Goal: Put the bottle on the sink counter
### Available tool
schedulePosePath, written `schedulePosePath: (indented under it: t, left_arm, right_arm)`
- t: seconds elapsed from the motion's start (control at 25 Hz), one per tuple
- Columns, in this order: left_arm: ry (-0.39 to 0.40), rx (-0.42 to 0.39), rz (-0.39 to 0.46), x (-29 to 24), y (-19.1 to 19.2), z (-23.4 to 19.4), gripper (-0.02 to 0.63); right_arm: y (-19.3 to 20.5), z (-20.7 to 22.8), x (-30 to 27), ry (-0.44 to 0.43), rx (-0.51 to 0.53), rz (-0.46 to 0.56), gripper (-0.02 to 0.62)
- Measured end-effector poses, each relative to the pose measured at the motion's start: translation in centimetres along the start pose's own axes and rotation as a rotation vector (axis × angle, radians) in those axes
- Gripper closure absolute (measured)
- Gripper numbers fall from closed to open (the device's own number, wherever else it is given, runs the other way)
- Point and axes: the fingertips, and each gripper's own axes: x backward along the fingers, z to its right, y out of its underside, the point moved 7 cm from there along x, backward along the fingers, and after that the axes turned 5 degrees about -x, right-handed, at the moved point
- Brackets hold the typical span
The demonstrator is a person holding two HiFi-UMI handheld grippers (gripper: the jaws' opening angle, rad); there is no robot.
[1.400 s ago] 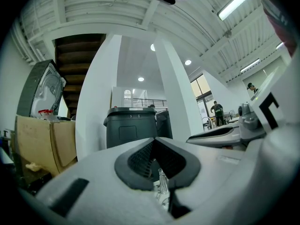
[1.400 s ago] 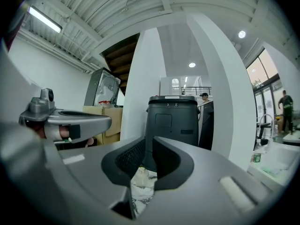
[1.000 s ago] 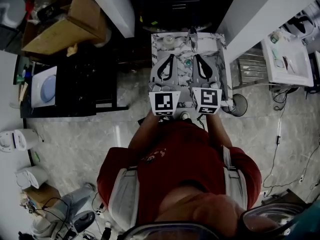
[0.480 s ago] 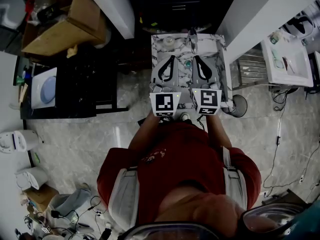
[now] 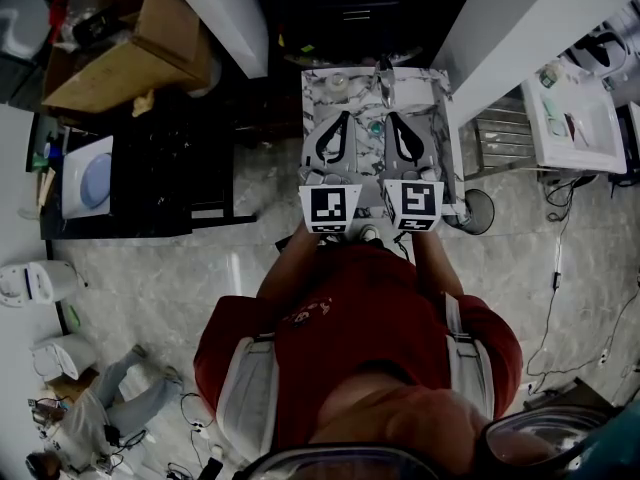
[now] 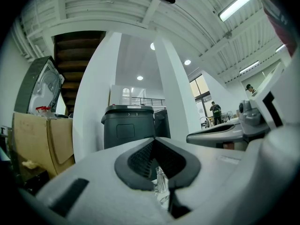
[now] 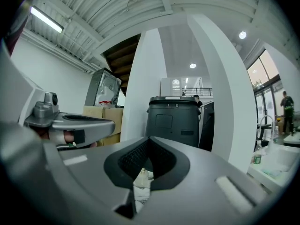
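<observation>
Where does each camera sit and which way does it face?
Head view: on the person's head, looking steeply down at the sink counter; shows the red shirt, left gripper and right gripper.
Left gripper view: on the left gripper, level along its closed jaws toward a dark bin; right gripper at right edge.
Right gripper view: on the right gripper, facing likewise; left gripper at left edge.
Shared: both gripper views show that dark bin.
</observation>
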Motion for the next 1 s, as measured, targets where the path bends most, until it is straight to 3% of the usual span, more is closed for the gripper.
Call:
schedulePosePath:
  t: [1.0]
  left_arm:
    - [0.005,-0.004,0.001,0.08,0.17,-0.06,0.603]
  right_arm:
    - [-0.3,0.17,-0.1,0.02,-0.01,0.004,0.594]
